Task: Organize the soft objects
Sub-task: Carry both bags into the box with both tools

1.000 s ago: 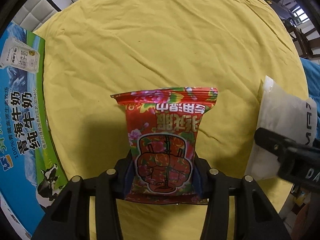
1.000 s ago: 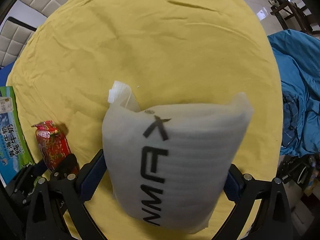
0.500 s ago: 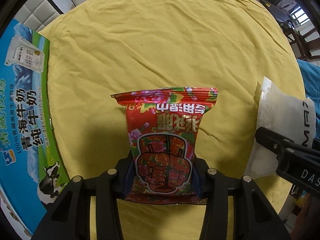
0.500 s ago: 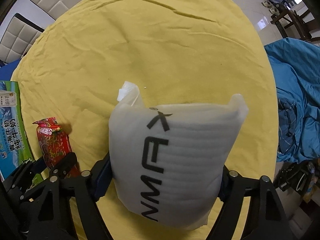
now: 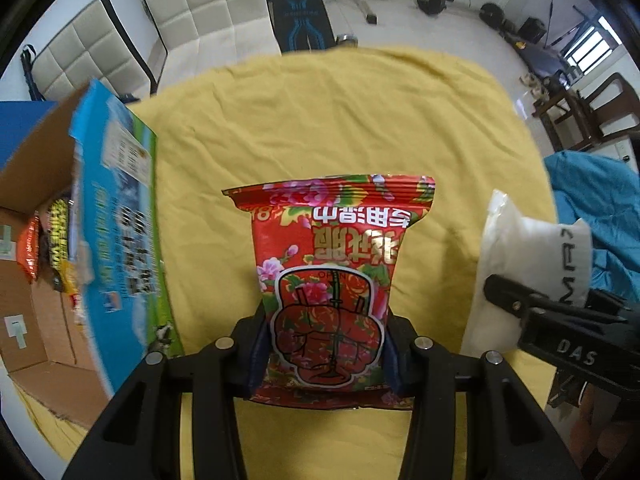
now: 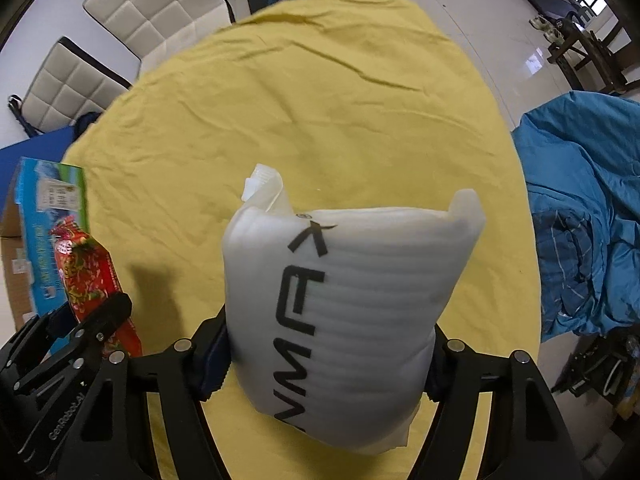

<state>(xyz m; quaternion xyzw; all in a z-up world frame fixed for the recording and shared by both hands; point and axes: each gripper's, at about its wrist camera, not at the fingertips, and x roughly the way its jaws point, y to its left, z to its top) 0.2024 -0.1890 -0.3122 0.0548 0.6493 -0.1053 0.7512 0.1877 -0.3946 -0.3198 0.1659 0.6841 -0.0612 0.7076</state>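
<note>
My left gripper (image 5: 326, 354) is shut on a red flowered packet (image 5: 332, 264), held up above the yellow cloth table (image 5: 320, 120). My right gripper (image 6: 324, 360) is shut on a white puffy bag with black letters (image 6: 360, 292), also held above the table. The white bag (image 5: 528, 256) and right gripper show at the right of the left wrist view. The red packet (image 6: 88, 272) and left gripper (image 6: 80, 336) show at the lower left of the right wrist view.
An open cardboard box with blue and green print (image 5: 116, 216) stands at the table's left edge, with snack packets (image 5: 52, 232) inside. It also shows in the right wrist view (image 6: 44, 232). White padded chairs (image 5: 192, 12) stand behind the table. Blue bedding (image 6: 584, 208) lies to the right.
Both grippers have risen and tilted up with their loads. The chairs and room beyond the table came into view, and the box's open top now shows at the left.
</note>
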